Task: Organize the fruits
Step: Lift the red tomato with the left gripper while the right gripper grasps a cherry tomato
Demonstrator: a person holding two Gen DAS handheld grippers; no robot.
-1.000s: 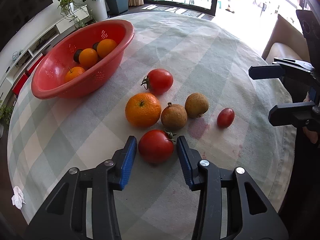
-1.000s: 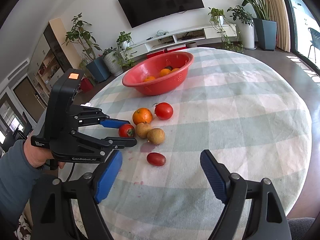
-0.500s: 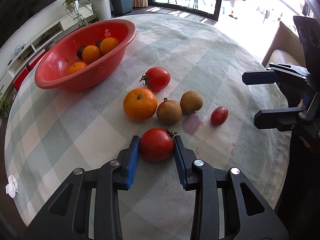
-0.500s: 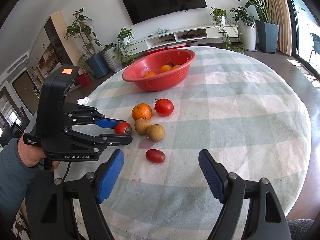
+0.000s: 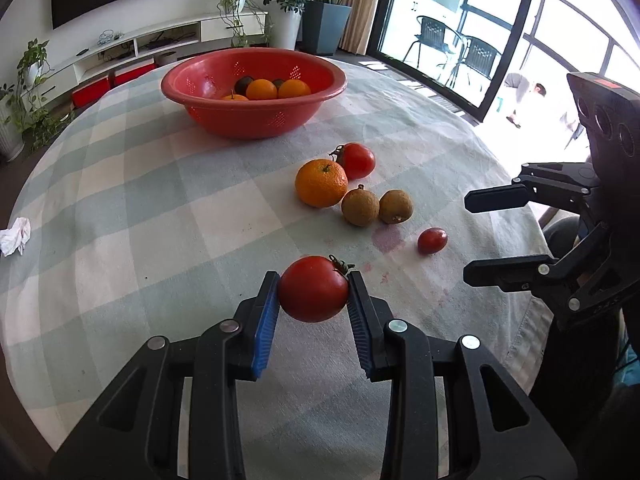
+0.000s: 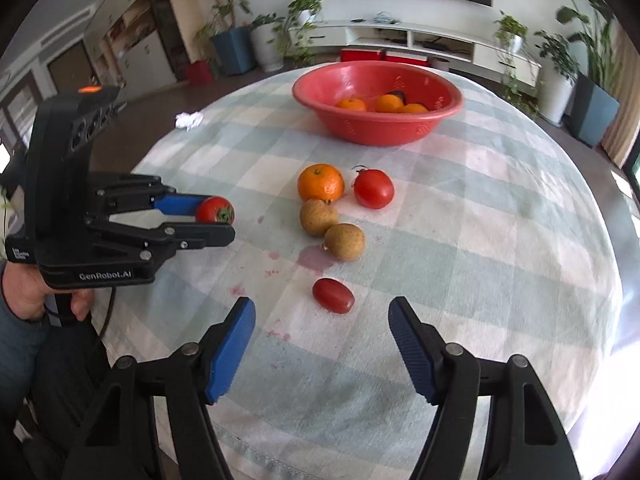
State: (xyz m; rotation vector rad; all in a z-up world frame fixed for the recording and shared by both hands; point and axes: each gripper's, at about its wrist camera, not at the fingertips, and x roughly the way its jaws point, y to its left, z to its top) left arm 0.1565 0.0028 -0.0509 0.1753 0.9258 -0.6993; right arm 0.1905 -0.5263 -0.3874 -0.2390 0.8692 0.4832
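We clamp the tomato [image 5: 313, 289] in our left gripper [image 5: 313, 300], lifted for the red bowl [image 5: 256, 120] at 12 o'clock. Our right gripper [image 6: 322, 344], jaws just narrowing yet empty, frames the small tomato [image 6: 333, 295] on the surface [image 6: 480, 240].

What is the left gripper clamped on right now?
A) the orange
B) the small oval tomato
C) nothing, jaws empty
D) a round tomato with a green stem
D: the left gripper has both blue pads pressed against the round tomato, while the orange and the small oval tomato lie on the tablecloth.
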